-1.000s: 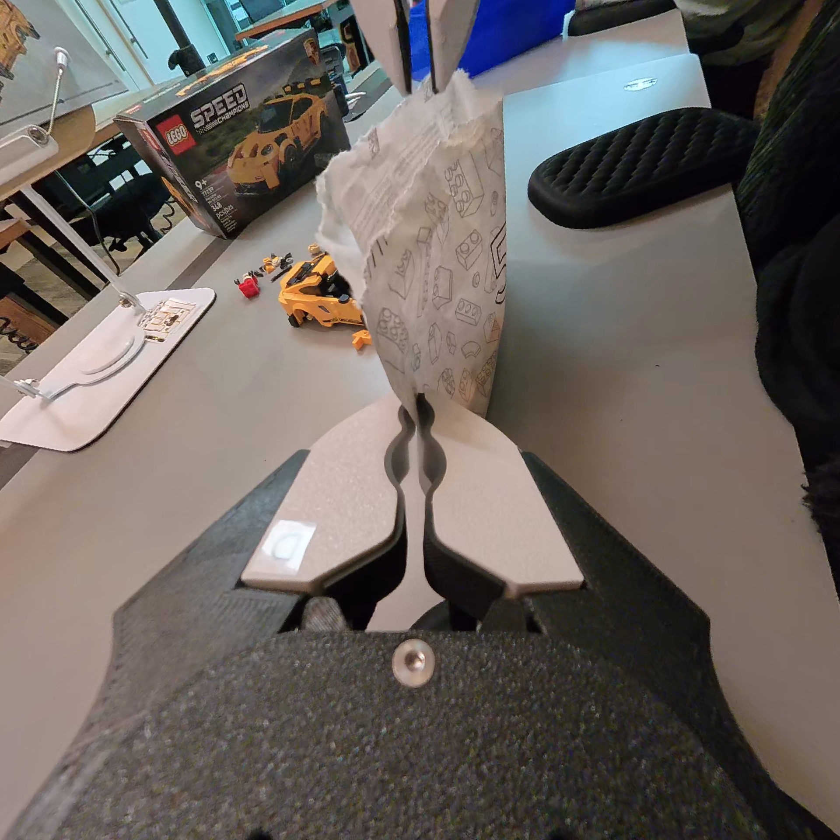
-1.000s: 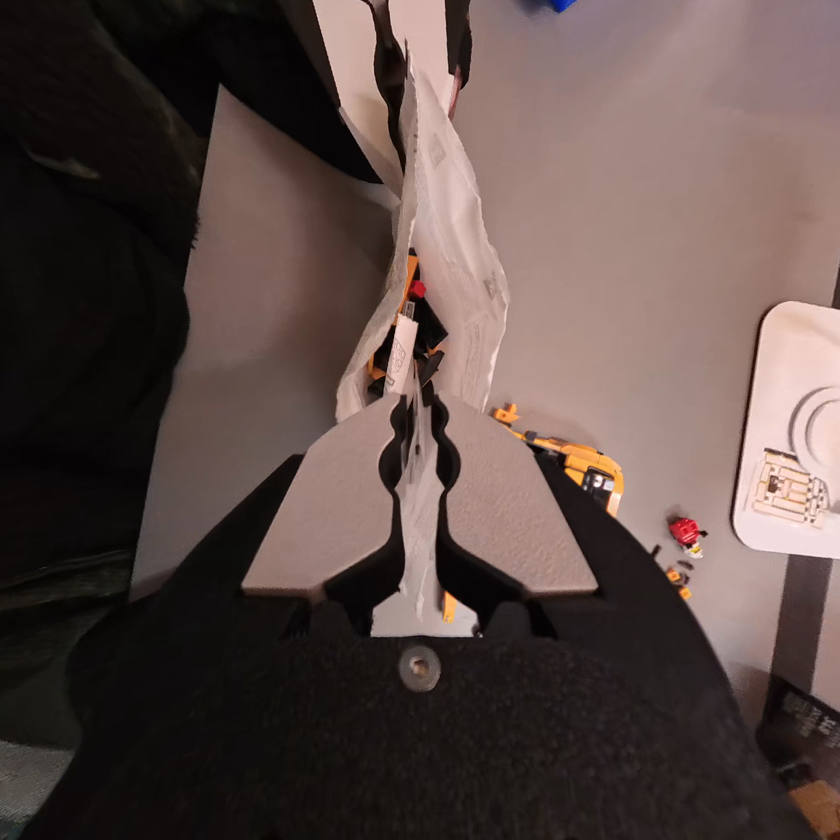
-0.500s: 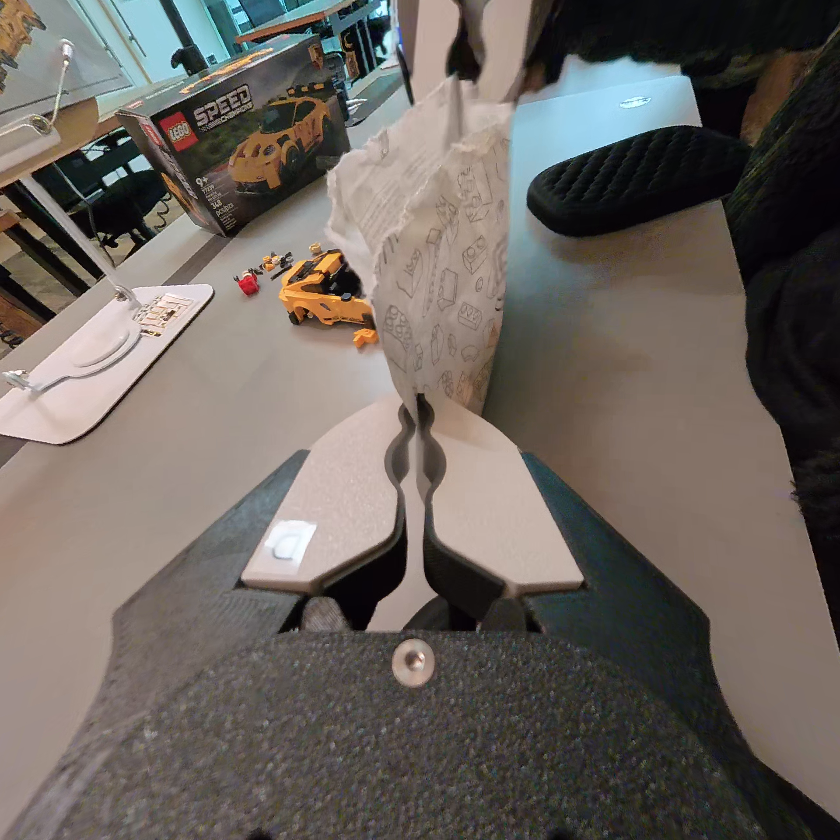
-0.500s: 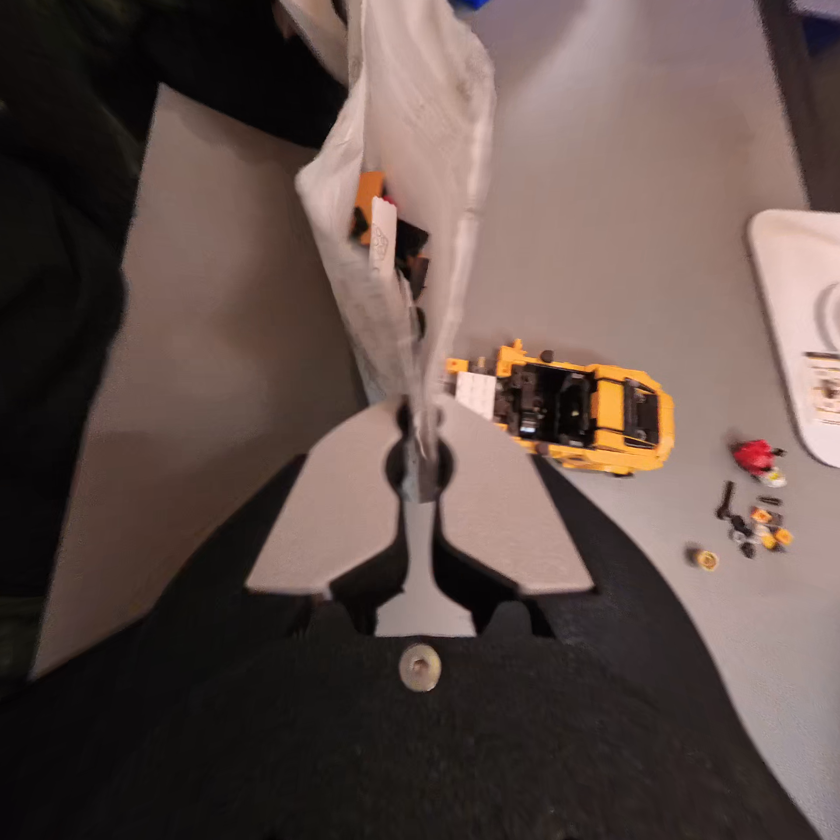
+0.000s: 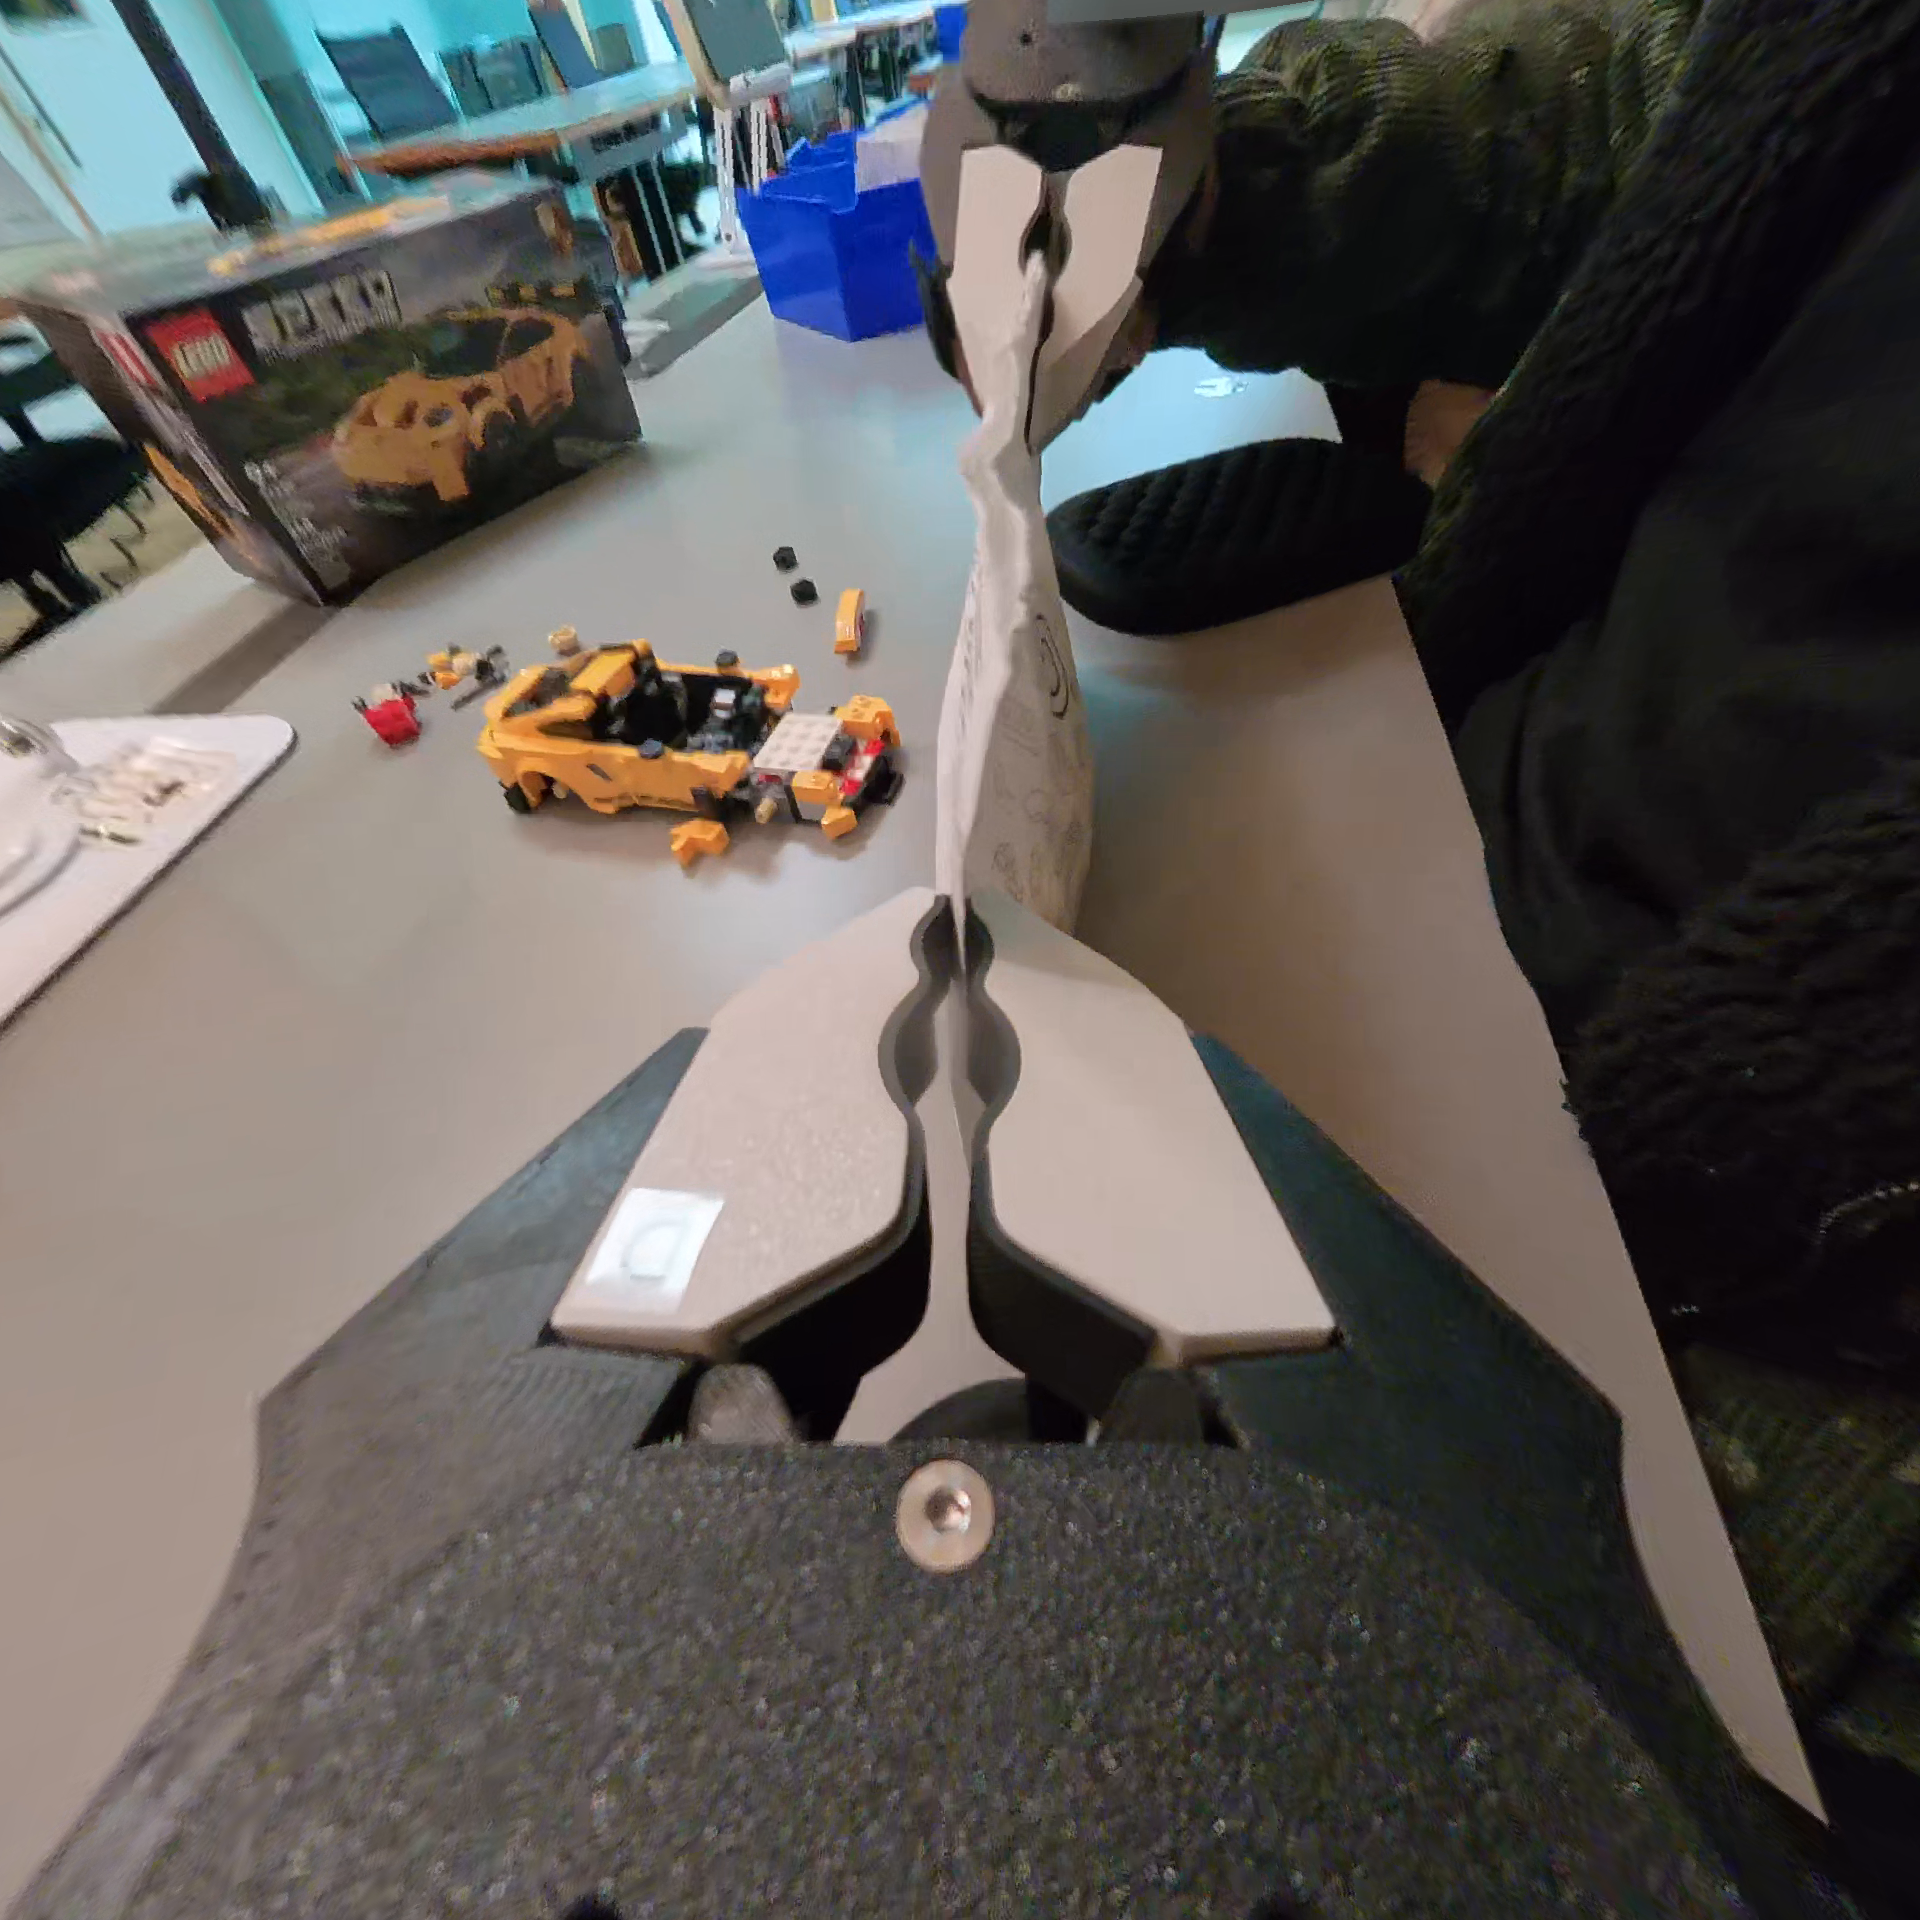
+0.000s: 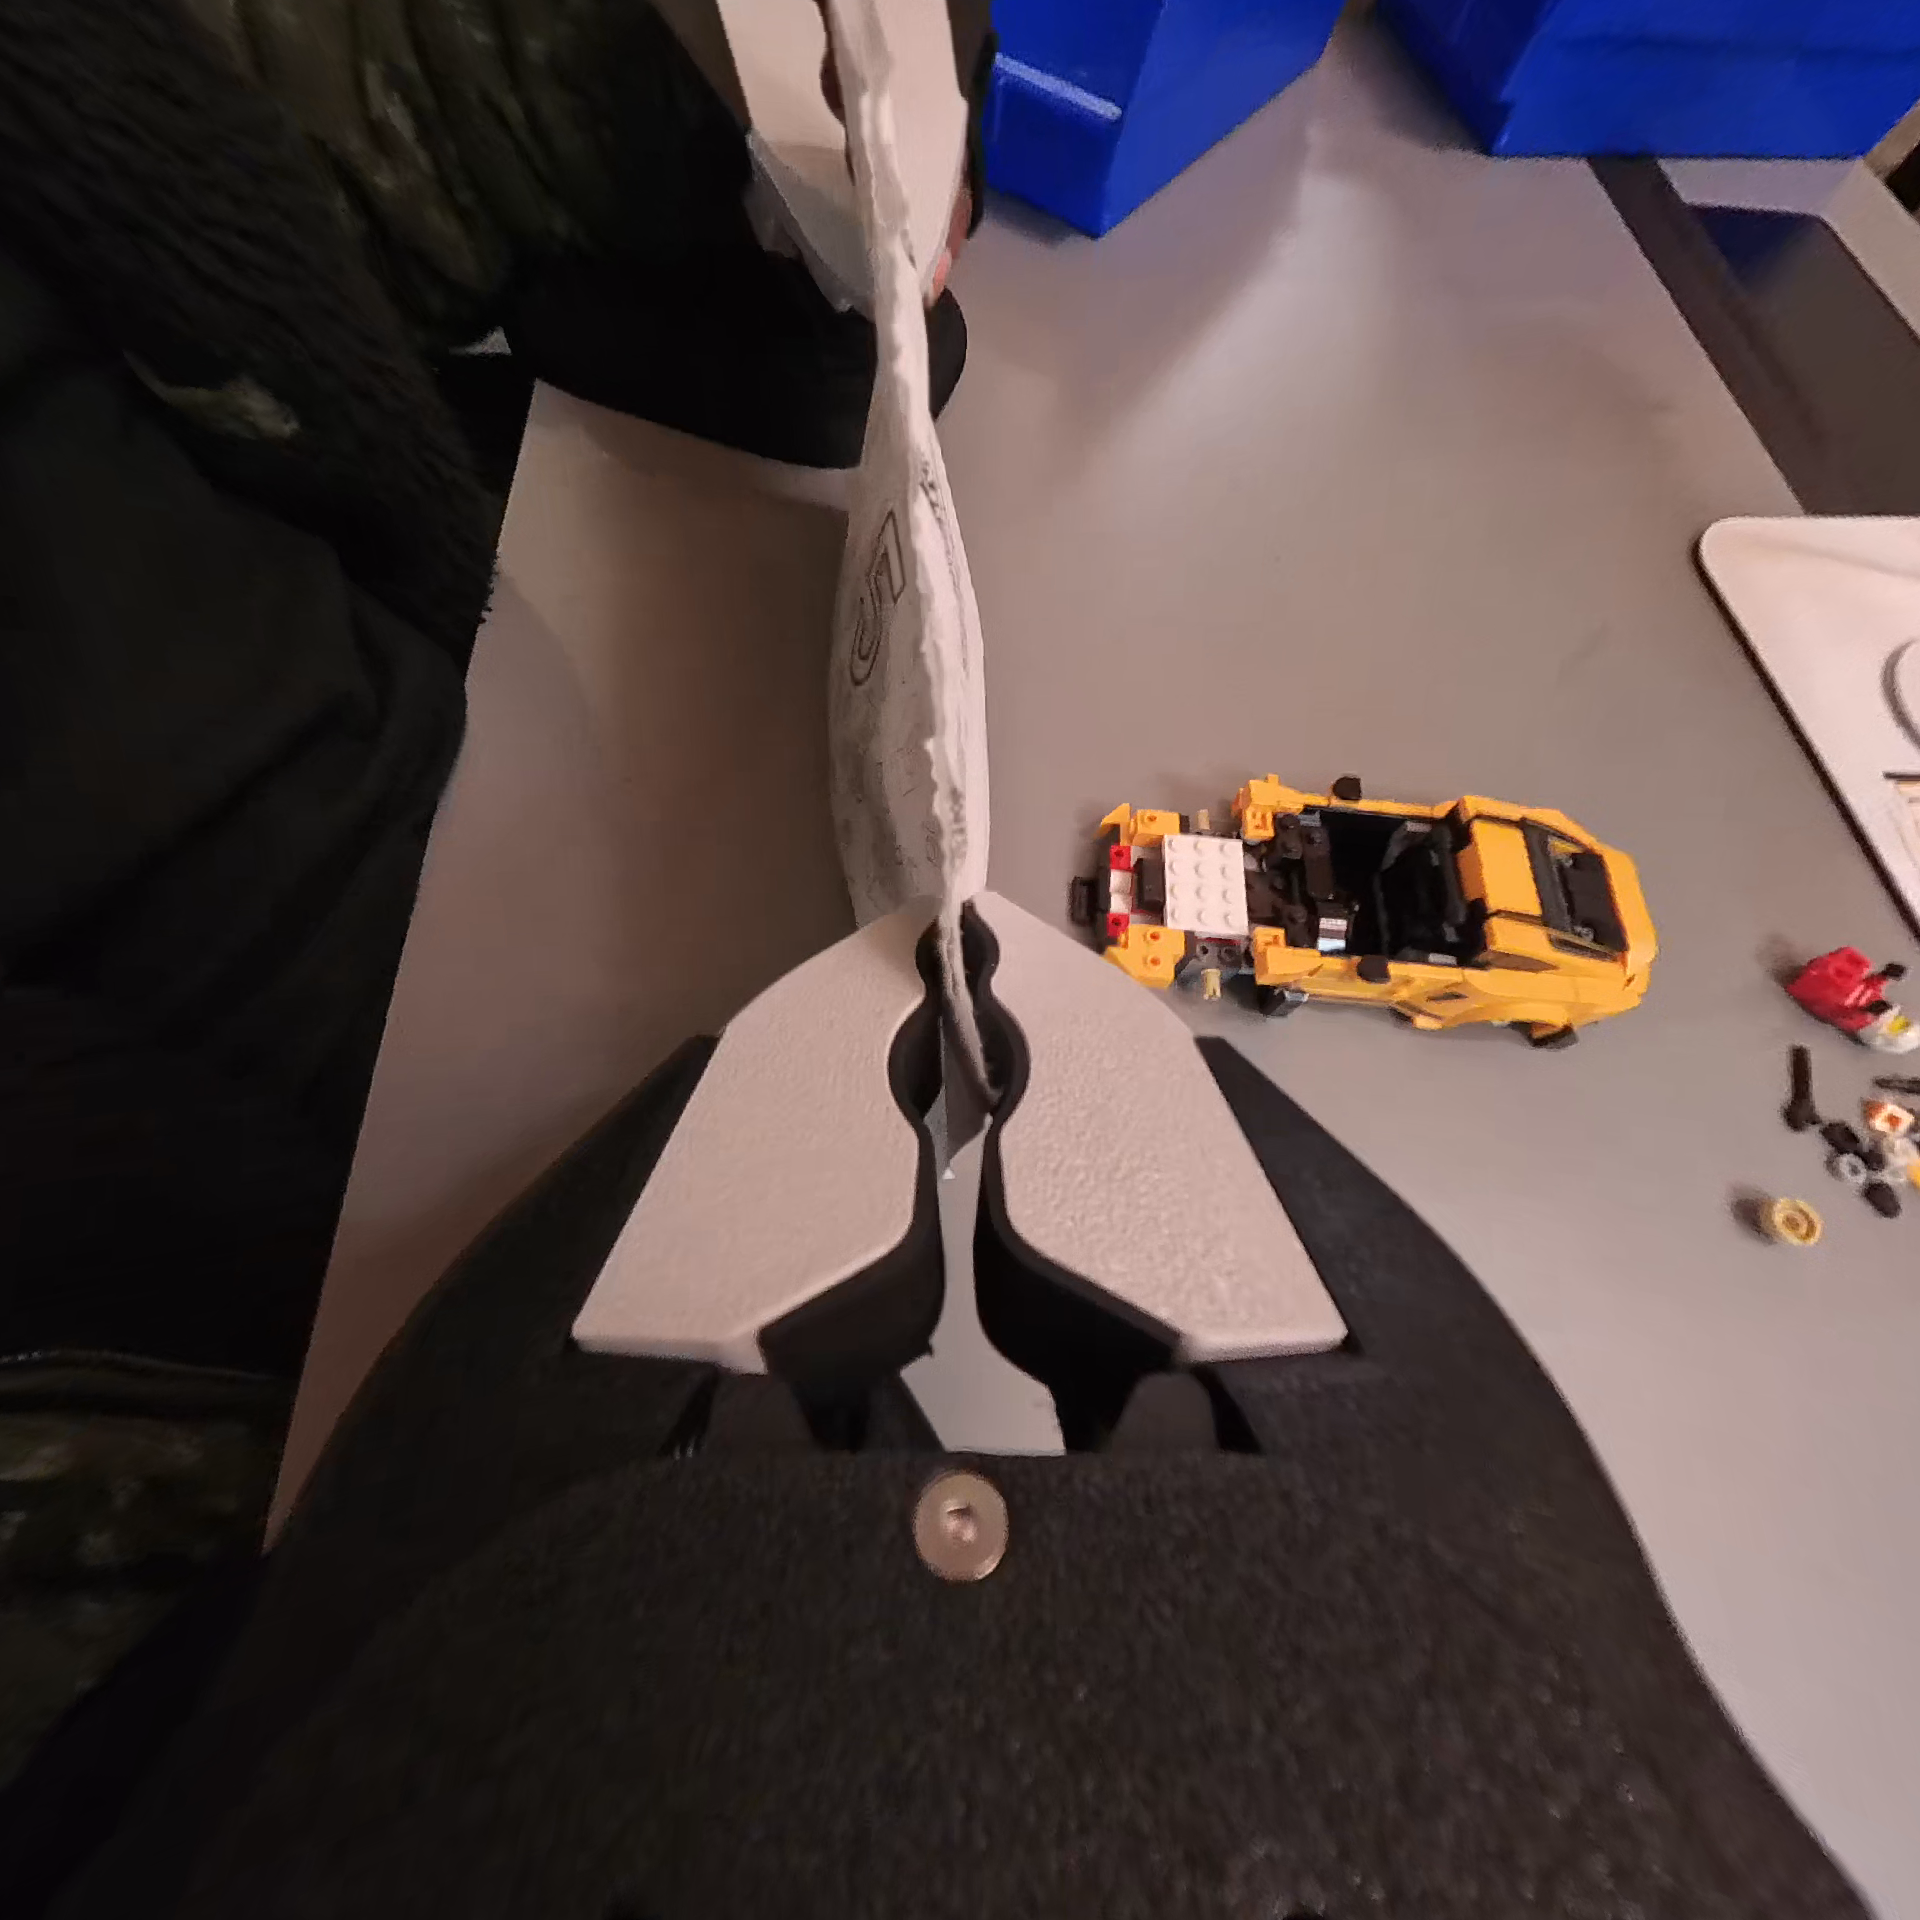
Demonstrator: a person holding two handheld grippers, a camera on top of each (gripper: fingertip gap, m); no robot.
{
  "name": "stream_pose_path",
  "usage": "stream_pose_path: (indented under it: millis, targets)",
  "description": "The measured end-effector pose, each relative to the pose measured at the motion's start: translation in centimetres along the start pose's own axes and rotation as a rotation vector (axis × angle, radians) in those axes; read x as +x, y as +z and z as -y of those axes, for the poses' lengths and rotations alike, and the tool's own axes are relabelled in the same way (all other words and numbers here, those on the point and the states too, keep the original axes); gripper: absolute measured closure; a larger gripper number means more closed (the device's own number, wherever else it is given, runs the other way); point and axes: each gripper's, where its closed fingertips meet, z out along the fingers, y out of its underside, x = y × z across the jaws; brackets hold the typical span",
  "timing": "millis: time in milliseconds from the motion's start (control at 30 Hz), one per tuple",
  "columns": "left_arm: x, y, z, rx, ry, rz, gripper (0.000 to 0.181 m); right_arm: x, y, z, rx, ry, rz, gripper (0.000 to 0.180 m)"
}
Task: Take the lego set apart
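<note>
A white paper bag (image 5: 1013, 727) printed with brick outlines hangs stretched between my two grippers above the grey table (image 5: 312, 1039). My left gripper (image 5: 956, 920) is shut on one corner of it. My right gripper (image 6: 956, 925) is shut on the opposite end and also shows at the top of the left wrist view (image 5: 1044, 249). The bag (image 6: 909, 707) is pulled flat and narrow. The partly stripped yellow lego car (image 5: 675, 732) lies on the table left of the bag; in the right wrist view the car (image 6: 1371, 909) lies to the right.
Small loose pieces (image 5: 436, 686) and a red piece (image 6: 1844, 987) lie beside the car. The set's box (image 5: 343, 395) stands at the back left. A white stand base (image 5: 125, 810) is at the left. Blue bins (image 5: 831, 239) stand behind. A black chair armrest (image 5: 1236, 530) and a person's dark sleeve (image 5: 1662, 727) are on the right. Some 20 cm of space lies between my two pairs of fingers.
Both grippers have pulled the bag taut, so its open mouth has closed to a flat strip. The bag has moved right, away from the car, and the car now shows fully.
</note>
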Motion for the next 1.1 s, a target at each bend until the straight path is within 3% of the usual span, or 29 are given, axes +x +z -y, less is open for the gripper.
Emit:
stream_pose_path:
  millis: [33, 100, 167, 267, 333, 467, 500, 567, 667, 933, 1100]
  targets:
    - [-0.2, 0.1, -0.4, -0.023, -0.023, 0.005, 0.179, 0.1, 0.0, -0.3, -0.01, 0.012, -0.013, 0.18]
    - [-0.5, 0.1, -0.1, -0.017, -0.086, 0.008, 0.15, 0.2, -0.1, -0.5, -0.01, 0.048, -0.016, 0.18]
    - [-0.5, 0.3, 1.1, 0.021, -0.131, -0.003, 0.139, 0.2, -0.2, -0.5, -0.009, 0.063, -0.024, 0.18]
    - [0.2, 1.3, 1.8, -0.013, -0.11, -0.023, 0.146, -0.2, 0.1, -0.4, -0.005, 0.057, -0.02, 0.18]
    - [1.0, 1.8, 1.5, -0.065, -0.045, -0.042, 0.181, -0.3, 0.2, -0.3, 0.009, 0.049, -0.021, 0.179]
    - [1.4, 2.1, 1.8, -0.045, -0.038, -0.064, 0.18, -0.9, 0.4, -0.1, 0.075, 0.067, 0.039, 0.137]
    - [1.5, 2.2, 1.9, -0.032, -0.043, -0.071, 0.18, -0.8, 0.7, -0.1, 0.087, 0.06, 0.039, 0.139]
    - [1.3, 2.1, 1.9, -0.025, -0.041, -0.072, 0.18, -0.7, 1.0, 0.4, 0.12, 0.017, 0.018, 0.18]
    - [1.1, 1.1, 2.4, -0.007, 0.008, -0.077, 0.18, -1.5, 0.4, 1.4, 0.15, 0.038, 0.086, 0.179]
    - [-0.4, 2.0, 2.7, -0.024, 0.037, -0.063, 0.179, 0.2, -0.3, 1.6, 0.157, 0.03, 0.001, 0.18]
    - [-2.5, 1.9, 5.1, -0.088, 0.319, 0.097, 0.179, 1.6, -1.5, 3.7, 0.148, -0.315, -0.244, 0.179]
